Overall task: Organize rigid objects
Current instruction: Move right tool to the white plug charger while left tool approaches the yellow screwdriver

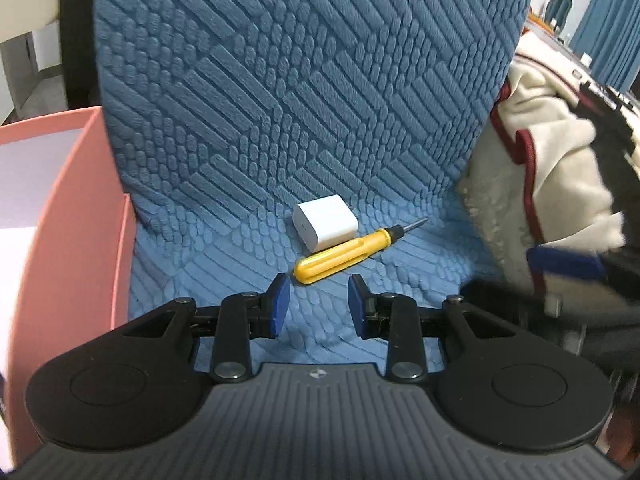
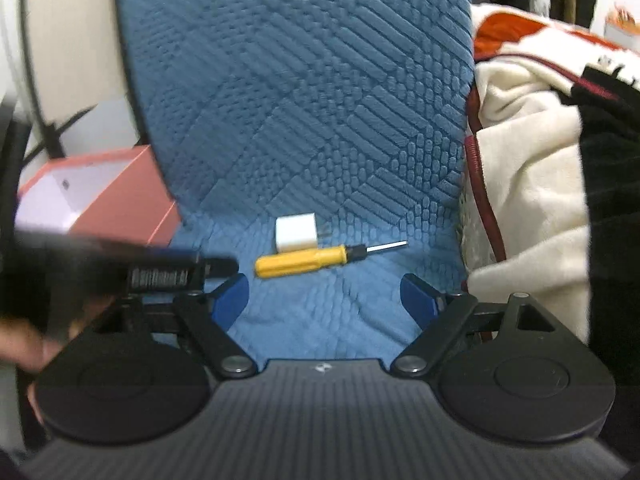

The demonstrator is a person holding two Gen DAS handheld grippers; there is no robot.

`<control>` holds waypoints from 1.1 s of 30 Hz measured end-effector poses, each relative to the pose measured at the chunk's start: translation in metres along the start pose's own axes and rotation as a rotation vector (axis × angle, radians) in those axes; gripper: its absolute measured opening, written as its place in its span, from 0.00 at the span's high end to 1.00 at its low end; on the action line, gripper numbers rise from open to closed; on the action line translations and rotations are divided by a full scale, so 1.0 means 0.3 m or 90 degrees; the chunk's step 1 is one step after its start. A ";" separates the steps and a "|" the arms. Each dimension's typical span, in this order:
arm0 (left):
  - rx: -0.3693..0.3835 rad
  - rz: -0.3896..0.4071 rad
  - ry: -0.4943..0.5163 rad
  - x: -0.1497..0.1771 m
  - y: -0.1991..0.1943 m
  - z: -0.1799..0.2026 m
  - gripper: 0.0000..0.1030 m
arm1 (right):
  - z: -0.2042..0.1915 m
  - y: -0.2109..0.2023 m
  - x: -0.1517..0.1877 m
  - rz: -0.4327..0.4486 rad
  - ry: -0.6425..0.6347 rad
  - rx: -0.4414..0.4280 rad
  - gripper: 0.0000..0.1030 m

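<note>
Left hand-held gripper (image 1: 319, 300) is hanging just short of the yellow screwdriver (image 1: 340, 255), jaws narrow and empty, handle butt lying nearest its left pad (image 1: 282, 296); right hand-held gripper (image 2: 325, 300) is sitting a little further back, jaws wide, nothing between them. Screwdriver is lying crosswise on the blue chair seat (image 2: 304, 320), handle left, tip right, so the left one looks nearer. White charger block (image 1: 325, 222) is resting just beyond it, touching or nearly so; pink box (image 1: 60, 208) is waiting off left.
</note>
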State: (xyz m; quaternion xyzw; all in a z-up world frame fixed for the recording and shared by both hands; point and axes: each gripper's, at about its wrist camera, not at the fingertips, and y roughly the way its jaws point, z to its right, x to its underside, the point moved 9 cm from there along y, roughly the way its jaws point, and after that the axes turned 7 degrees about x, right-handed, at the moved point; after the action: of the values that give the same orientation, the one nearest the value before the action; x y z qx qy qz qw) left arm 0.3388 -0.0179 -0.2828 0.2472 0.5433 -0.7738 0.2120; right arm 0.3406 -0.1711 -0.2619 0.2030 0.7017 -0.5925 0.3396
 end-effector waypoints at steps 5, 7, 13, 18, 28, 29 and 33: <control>0.001 -0.007 0.014 -0.001 0.066 -0.003 0.52 | 0.021 0.135 -0.068 -0.028 0.040 -0.052 0.19; -0.001 -0.006 0.008 -0.007 0.086 -0.007 0.50 | 0.012 0.191 -0.085 -0.042 0.036 -0.072 0.24; -0.004 0.013 0.009 -0.034 0.139 -0.013 0.49 | -0.043 0.328 -0.113 -0.079 0.018 -0.116 0.28; 0.009 0.016 -0.022 -0.047 0.176 -0.052 0.50 | -0.087 0.410 -0.120 -0.112 0.017 -0.146 0.28; 0.028 -0.009 -0.019 -0.019 0.233 -0.050 0.50 | -0.151 0.546 -0.110 -0.145 -0.055 -0.146 0.36; 0.026 -0.013 -0.015 -0.015 0.240 -0.051 0.50 | -0.157 0.546 -0.110 -0.143 -0.062 -0.149 0.36; 0.028 -0.022 -0.011 -0.006 0.256 -0.053 0.51 | -0.175 0.558 -0.107 -0.132 -0.086 -0.137 0.36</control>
State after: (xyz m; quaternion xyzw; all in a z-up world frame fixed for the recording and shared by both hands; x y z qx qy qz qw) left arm 0.3884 -0.0274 -0.3428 0.2358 0.5287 -0.7910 0.1978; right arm 0.4652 -0.0804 -0.3515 0.0515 0.7543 -0.5578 0.3424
